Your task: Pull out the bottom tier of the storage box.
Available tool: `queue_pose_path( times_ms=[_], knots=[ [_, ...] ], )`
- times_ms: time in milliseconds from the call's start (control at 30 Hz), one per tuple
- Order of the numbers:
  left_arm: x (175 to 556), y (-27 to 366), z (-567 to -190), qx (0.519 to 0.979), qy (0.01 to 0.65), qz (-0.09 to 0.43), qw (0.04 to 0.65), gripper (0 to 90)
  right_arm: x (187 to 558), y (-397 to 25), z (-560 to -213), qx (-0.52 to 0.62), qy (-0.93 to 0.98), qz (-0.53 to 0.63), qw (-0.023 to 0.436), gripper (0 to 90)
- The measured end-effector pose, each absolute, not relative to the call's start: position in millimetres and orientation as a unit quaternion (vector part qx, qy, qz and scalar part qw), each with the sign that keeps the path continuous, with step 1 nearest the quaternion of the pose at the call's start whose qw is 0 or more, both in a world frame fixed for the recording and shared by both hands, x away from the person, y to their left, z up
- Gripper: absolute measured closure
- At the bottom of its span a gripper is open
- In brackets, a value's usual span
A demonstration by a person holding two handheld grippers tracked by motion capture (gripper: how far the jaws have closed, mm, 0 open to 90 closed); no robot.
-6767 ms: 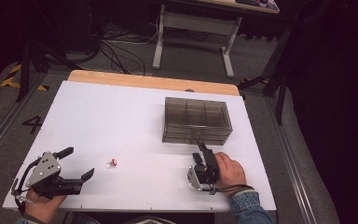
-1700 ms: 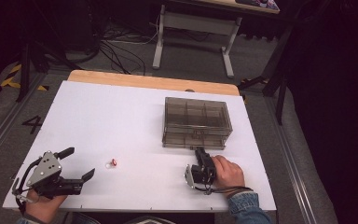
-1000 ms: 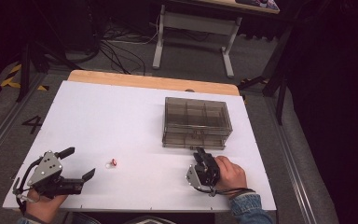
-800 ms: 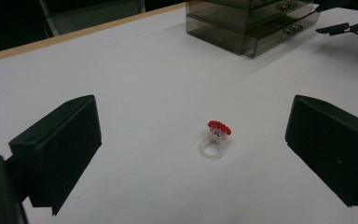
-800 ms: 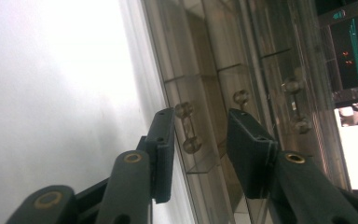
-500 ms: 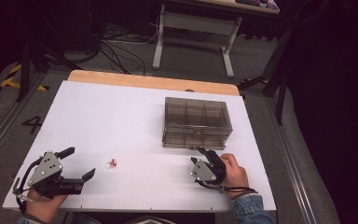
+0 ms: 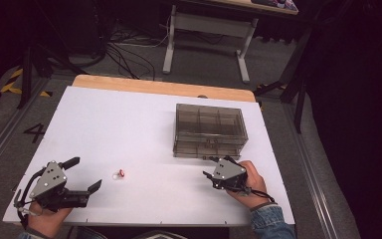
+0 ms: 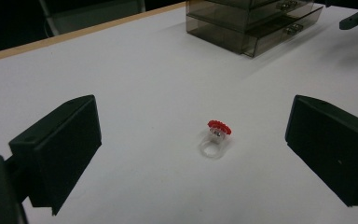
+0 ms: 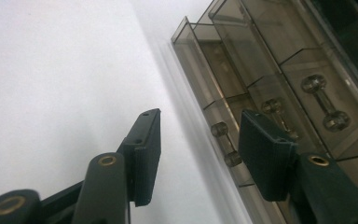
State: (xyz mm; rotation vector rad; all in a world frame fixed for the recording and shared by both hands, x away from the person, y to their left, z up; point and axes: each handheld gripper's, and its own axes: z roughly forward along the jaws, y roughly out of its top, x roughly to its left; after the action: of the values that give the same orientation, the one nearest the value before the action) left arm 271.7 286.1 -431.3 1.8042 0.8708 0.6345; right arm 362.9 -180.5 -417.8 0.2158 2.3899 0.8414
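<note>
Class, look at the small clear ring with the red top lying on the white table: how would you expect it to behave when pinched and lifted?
The ring looks like thin clear plastic, so probably stiff and very light. Its smooth band may slip between the flat jaws of the open left hand-held gripper. The band is round, so a nudge might roll or skid it across the smooth table.

One sign can be read: a black number "4" (image 7: 35, 131) marked on the grey floor (image 7: 10, 114), at the left of the high view, beside the table's left edge.
</note>
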Motion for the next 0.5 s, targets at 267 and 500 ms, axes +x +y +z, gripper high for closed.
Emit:
queue_pose_path(
  times_ms=[267, 500],
  knots=[
    [271, 286, -431, 0.745, 0.361, 0.260, 0.497, 4.1, 377, -182, -410, 0.089, 0.915, 0.311, 0.240, 46.6],
    [272, 286, -431, 0.746, 0.359, 0.262, 0.496, 4.1, 390, -179, -405, 0.086, 0.929, 0.287, 0.219, 45.9]
  ],
)
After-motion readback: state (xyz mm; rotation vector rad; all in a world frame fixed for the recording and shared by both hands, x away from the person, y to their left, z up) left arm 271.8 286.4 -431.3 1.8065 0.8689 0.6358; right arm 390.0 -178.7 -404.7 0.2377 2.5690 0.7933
